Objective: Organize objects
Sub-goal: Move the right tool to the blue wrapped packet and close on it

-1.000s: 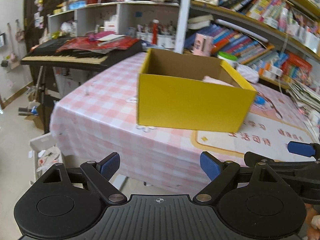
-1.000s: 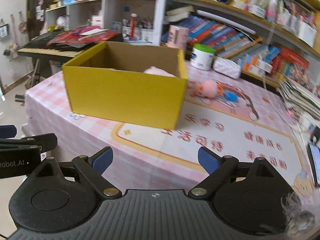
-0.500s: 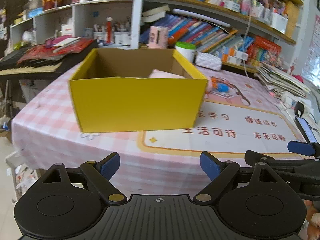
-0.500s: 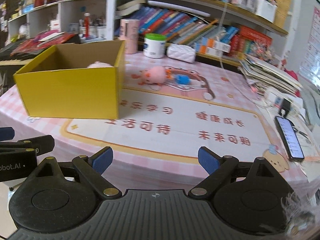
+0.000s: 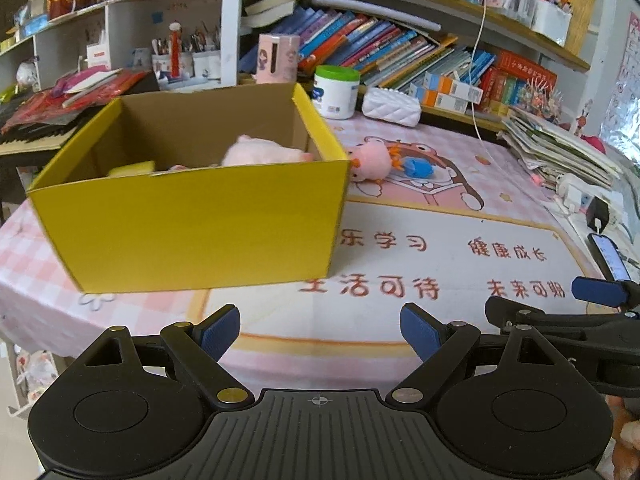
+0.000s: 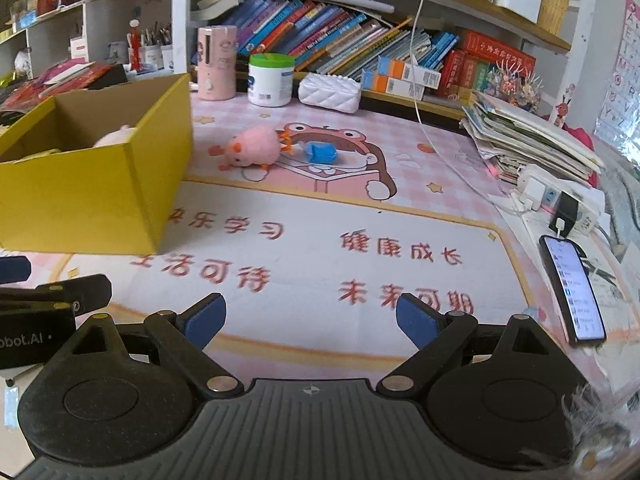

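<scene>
Both grippers are hovering at the near table edge, empty. Left gripper (image 5: 320,326) is sitting with jaws spread wide, released, facing the yellow box (image 5: 192,220). Right gripper (image 6: 310,320) is also spread and released, facing the printed mat (image 6: 320,248).

Box is already holding a pale pink plush (image 5: 260,152) and something yellow (image 5: 132,168), partly hidden by the wall. Two items are lying loose on the mat beyond the box's right side: pink plush chick (image 6: 250,151) just beside the box corner, blue toy (image 6: 320,153) just beside the chick, near its orange comb; touching or not, cannot tell.

Step in hand, as a judgement: reaching for a loose toy to drop it in the box. Right gripper looks best placed. Advice: going for the chick first, approaching from above with fingers straddling the round body, closing gently since plush compresses and can slip out. Keeping clear of the box wall while reaching, since light cardboard would likely slide if bumped. Lifting above the rim before moving over, releasing low inside. Avoiding the phone (image 6: 572,284) and charger cable (image 6: 452,160) at right
</scene>
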{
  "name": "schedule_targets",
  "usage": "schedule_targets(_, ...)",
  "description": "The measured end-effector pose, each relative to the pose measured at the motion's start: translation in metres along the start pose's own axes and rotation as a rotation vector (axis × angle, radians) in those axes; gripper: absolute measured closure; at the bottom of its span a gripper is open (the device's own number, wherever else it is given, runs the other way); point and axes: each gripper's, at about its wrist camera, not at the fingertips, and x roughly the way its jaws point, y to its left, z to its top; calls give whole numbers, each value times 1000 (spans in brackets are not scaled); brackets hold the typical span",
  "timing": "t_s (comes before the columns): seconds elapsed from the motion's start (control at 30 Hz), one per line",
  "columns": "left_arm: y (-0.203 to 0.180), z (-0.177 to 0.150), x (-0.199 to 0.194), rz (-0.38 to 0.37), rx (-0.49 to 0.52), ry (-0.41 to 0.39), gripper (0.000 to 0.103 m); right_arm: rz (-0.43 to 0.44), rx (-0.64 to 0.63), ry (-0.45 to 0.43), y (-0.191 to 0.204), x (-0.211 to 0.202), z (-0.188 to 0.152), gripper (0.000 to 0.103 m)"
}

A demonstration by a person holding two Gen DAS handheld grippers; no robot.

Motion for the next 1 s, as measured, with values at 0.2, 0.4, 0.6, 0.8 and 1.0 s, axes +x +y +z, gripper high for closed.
schedule_targets(0.2,-29,14,27,19,-14,14,14,38,-21,12,-33,34,24,11)
schedule_targets(0.4,-52,23,46,49,-46,24,14,97,-50,30,-58,68,43,14)
schedule_targets(0.6,-76,32,62,62,-60,25,14,158,-76,12,-79,97,63,25)
schedule_targets(0.8,-94,45,78,87,-68,-1,14,253,-103,-36,-91,133,91,34)
schedule_targets(1.0,-109,60,95,106,-35,-9,14,299,-181,-71,-88,179,118,40)
